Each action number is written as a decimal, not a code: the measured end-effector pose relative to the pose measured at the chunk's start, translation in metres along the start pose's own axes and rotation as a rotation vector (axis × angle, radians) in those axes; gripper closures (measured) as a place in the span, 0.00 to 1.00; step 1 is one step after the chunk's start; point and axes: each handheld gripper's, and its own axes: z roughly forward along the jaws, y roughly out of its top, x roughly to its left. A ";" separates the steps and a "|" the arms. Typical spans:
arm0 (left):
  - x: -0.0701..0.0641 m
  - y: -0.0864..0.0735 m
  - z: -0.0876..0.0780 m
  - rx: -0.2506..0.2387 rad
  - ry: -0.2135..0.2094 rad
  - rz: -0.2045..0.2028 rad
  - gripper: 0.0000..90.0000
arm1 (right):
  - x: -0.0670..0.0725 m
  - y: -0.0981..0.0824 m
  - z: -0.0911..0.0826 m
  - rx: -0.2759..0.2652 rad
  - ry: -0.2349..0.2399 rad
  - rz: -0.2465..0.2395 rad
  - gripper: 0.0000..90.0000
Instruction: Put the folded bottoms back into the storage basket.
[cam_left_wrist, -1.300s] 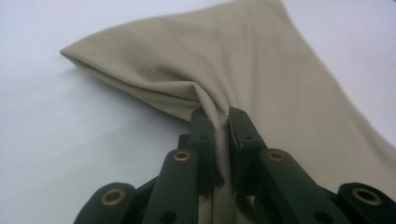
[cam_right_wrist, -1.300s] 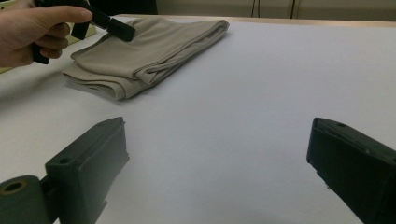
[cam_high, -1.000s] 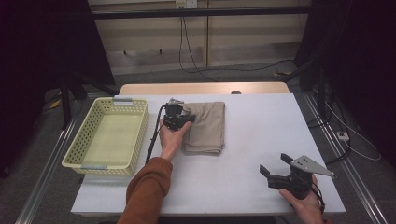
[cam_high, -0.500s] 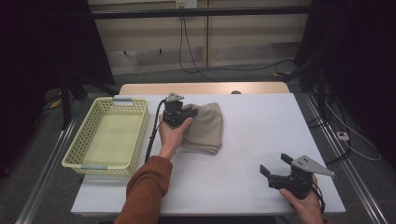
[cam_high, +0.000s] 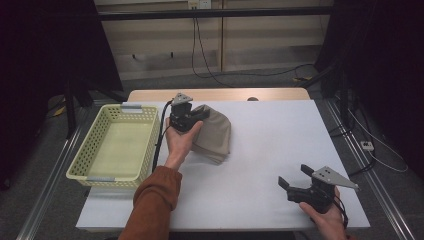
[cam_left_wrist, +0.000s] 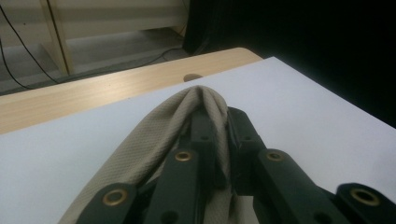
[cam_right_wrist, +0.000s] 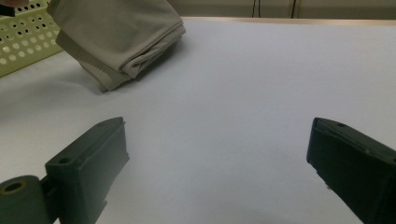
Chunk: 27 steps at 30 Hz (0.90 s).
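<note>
The left gripper (cam_high: 192, 113) hides the far edge of the folded beige woven cloth (cam_high: 216, 135), jaws clamped on it, beside the yellow perforated plastic basket (cam_high: 95, 150). The right gripper (cam_high: 295, 179) stands apart, jaws open.

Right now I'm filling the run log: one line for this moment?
left gripper: shut on folded cloth, edge raised | right gripper: open, idle | basket: holds nothing
</note>
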 end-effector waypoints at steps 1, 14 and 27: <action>0.000 0.001 -0.001 -0.005 0.001 0.003 0.92 | 0.000 0.000 0.000 0.002 -0.001 -0.004 0.05; -0.004 0.012 -0.023 -0.037 -0.019 0.045 0.92 | 0.000 0.000 0.000 -0.006 0.001 0.000 0.05; -0.009 0.022 -0.047 -0.087 0.000 0.086 0.92 | 0.000 0.000 -0.001 -0.007 0.002 0.000 0.05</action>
